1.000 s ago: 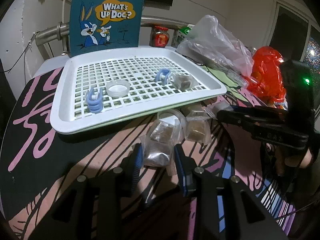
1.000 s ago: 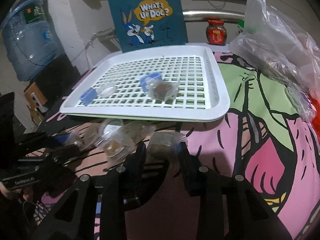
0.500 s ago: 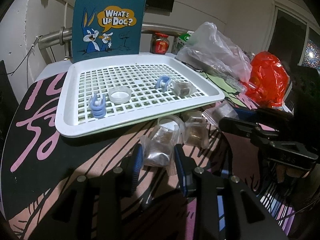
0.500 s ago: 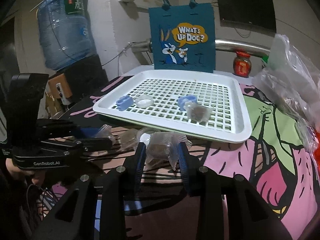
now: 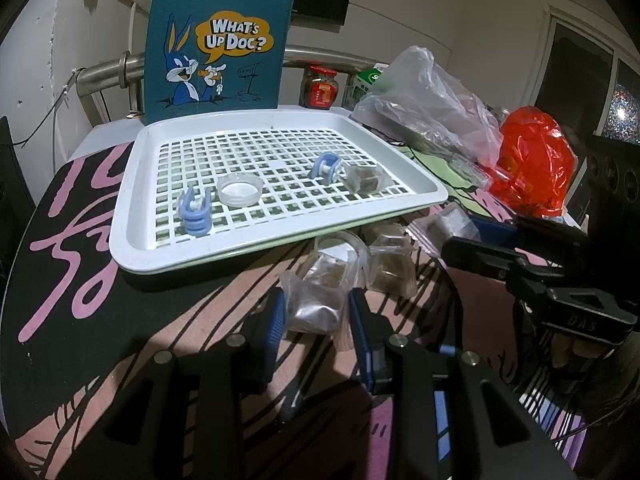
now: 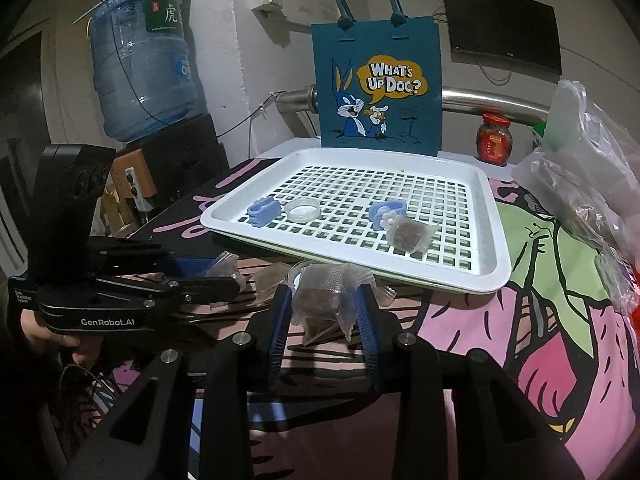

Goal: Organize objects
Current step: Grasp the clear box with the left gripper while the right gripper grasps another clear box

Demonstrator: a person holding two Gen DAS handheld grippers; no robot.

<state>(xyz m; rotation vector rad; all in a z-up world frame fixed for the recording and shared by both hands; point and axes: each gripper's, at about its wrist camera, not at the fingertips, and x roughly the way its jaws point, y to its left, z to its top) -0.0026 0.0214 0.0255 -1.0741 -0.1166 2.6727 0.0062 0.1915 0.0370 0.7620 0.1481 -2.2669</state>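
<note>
the left gripper [image 5: 316, 316] has its blue-padded jaws closed on a clear packet [image 5: 314, 300] with brown stuff inside, held just above the patterned table cover [image 5: 80, 300] near the front edge of the white tray [image 5: 132, 200]. the right gripper [image 6: 323, 316] is likewise closed on a second clear packet [image 6: 324, 302] of brown stuff, held in front of the tray's near rim.

in the left view, the right gripper [image 5: 460, 236] comes in from the right with its packet [image 5: 448, 222] between its tips. in the right view, the left gripper [image 6: 224, 276] comes in from the left, with a hand [image 6: 48, 332] on its black handle.

on the tray's grid sit two blue clips: one [image 5: 195, 214] near the left front, the other [image 5: 327, 168] farther right. a small clear round lid [image 5: 240, 190] lies between them, and a packet [image 5: 363, 178] lies just right of the second clip, touching it.

on the table cover, close in front of the tray, a loose packet [image 5: 390, 268] lies beside a clear round cup [image 5: 340, 246]; whether they touch i cannot tell.

a blue cartoon tote bag [image 5: 218, 40] stands upright behind the tray. to its right are a red-lidded jar [image 5: 319, 87], a crumpled clear plastic bag [image 5: 432, 108] and a red plastic bag [image 5: 532, 160]. a big water bottle [image 6: 144, 60] stands at the far left in the right view.
</note>
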